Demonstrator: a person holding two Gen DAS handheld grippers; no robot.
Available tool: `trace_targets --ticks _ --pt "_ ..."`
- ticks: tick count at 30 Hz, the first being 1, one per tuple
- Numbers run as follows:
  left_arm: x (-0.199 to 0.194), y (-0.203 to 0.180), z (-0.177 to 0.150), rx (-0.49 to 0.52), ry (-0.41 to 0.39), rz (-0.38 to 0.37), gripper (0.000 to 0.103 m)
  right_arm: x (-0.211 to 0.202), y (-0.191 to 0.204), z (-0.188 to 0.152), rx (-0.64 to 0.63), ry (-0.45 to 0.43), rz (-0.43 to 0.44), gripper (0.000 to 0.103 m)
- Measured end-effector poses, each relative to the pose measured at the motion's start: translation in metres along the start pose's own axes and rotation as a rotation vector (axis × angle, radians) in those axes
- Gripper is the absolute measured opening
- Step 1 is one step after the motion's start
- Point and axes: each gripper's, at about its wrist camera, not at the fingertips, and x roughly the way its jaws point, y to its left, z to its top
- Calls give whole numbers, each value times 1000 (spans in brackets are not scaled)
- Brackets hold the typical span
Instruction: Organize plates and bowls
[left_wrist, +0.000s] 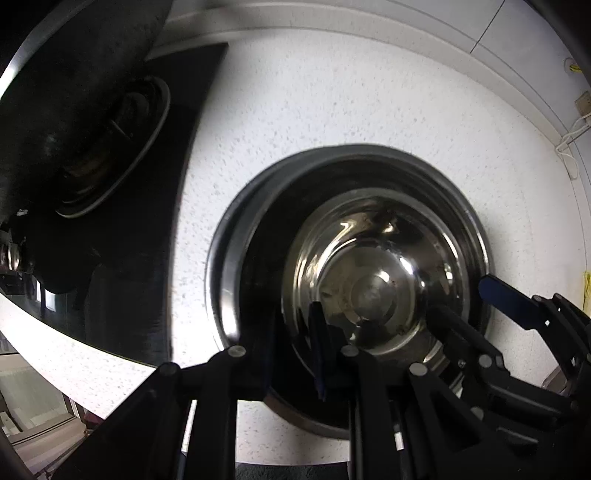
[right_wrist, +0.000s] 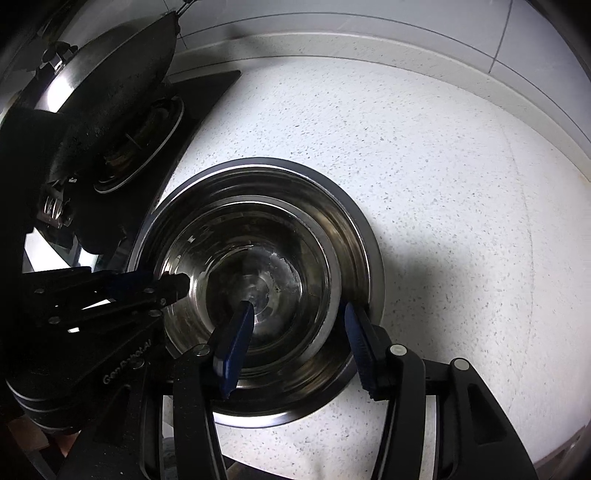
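We see the steel bowl (right_wrist: 258, 280) nested in a larger dark-rimmed bowl (right_wrist: 364, 229) on the speckled white tabletop (right_wrist: 443, 184), just right of the black stove (right_wrist: 207, 92). Our left gripper (left_wrist: 293, 347) pinches the steel bowl's near rim between its fingers. Our right gripper (right_wrist: 295, 321) straddles the bowl's right wall, fingers spread.

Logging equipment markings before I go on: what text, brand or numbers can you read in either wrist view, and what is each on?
"Gen...": raised lettering on the black body of the left gripper, seen in the right wrist view; the letters after "Gen" are too dark and blurred to read.
No readable text on the steel bowls, the countertop or the stove.
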Motion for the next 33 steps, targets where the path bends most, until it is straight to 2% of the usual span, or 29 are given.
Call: trace_targets --ticks 4,7,9,13,14,15,21,27,33 --pt "-20 6 -3 9 -54 -22 17 -16 -3 -6 31 -35 -26 50" --pt "-33 8 -7 24 -108 -25 17 -31 -9 -10 73 -73 -48 61" --pt "-43 7 -9 41 -151 -21 24 -43 -17 -14 115 -105 -60 74" --pt "-61 7 -19 50 -222 -22 25 -66 -34 -27 193 -161 -73 85" --pt "-67 7 -23 47 -241 -26 25 -75 -40 -34 209 -181 -74 92" --pt "-74 6 -27 44 -264 -23 26 -80 -44 -38 216 -193 -77 95" --pt "-127 -6 -81 52 -442 29 28 -120 -71 -86 301 -300 -58 98" --pt "-180 -23 -155 22 -600 111 28 -170 -78 -146 301 -424 -39 99" --pt "-219 -34 -217 7 -656 120 28 -215 -67 -202 251 -537 -57 101"
